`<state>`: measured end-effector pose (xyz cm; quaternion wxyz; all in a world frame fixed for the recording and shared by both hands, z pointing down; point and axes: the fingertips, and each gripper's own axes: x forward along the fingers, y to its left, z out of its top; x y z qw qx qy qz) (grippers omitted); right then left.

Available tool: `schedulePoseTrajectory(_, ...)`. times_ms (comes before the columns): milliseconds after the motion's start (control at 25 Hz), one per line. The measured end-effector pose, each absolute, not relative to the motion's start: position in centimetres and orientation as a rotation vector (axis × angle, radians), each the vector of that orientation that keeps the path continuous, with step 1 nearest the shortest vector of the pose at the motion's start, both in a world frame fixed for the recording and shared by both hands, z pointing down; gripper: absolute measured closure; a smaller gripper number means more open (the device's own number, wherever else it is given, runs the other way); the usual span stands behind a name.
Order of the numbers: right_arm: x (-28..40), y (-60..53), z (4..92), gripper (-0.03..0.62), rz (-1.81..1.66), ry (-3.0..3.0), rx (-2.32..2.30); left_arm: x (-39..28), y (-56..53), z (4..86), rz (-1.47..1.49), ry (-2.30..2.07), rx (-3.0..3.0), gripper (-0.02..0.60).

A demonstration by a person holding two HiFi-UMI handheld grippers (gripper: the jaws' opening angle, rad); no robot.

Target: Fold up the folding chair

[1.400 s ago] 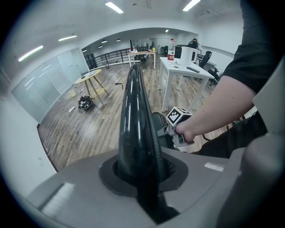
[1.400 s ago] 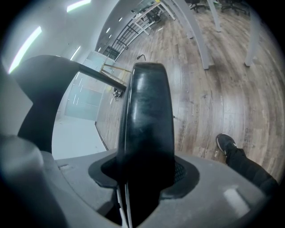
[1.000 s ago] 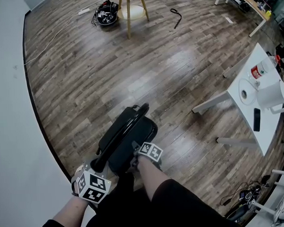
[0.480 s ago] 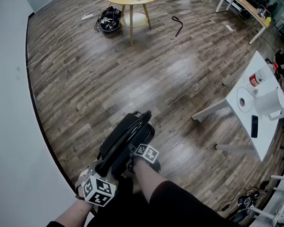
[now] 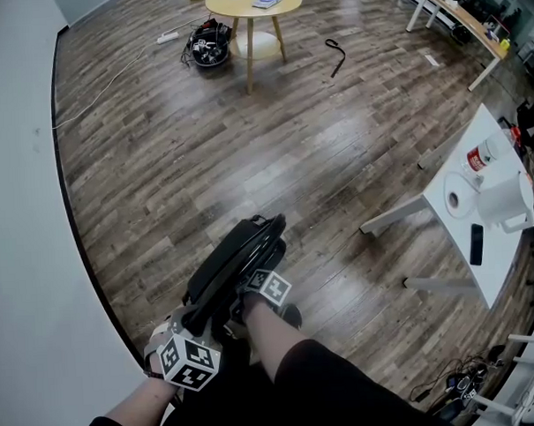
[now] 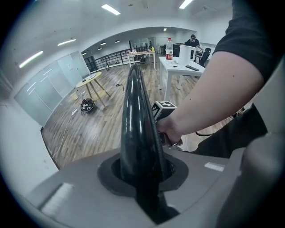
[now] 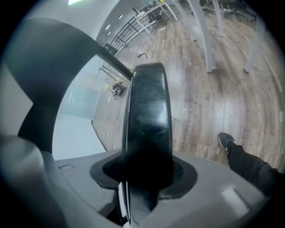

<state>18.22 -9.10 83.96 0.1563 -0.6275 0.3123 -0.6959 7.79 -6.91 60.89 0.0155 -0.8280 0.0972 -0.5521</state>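
The black folding chair (image 5: 238, 257) stands on the wood floor just in front of me, its seat and backrest nearly together. My left gripper (image 5: 194, 321) is shut on the top of the glossy backrest (image 6: 136, 120), which runs up between its jaws. My right gripper (image 5: 251, 298) holds the padded seat edge (image 7: 149, 116); its jaws have just been closing, the seat fills the gap between them, and the pads press on it. In the left gripper view the right gripper's marker cube (image 6: 164, 108) and my hand sit just beside the backrest.
A grey wall (image 5: 20, 218) runs close along the left. A white table (image 5: 484, 233) with a bottle, a cup and a phone stands to the right. A round wooden table (image 5: 253, 3) and a cable bundle (image 5: 208, 38) are far ahead. My shoe (image 5: 291, 315) is by the chair.
The seat has swung closer to the backrest, so the chair looks narrower. My right gripper has moved up and left with the seat. The left gripper has stayed put.
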Motion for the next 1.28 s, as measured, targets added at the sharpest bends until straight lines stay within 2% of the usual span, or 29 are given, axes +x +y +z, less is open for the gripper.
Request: schedulePoseTrajectory(1280, 15.8, -15.9, 80.8, 0.421, -1.996, 0.885, -1.789, 6.5, -8.9, 60.2, -1.699, 0.377, -2.554, 0.526)
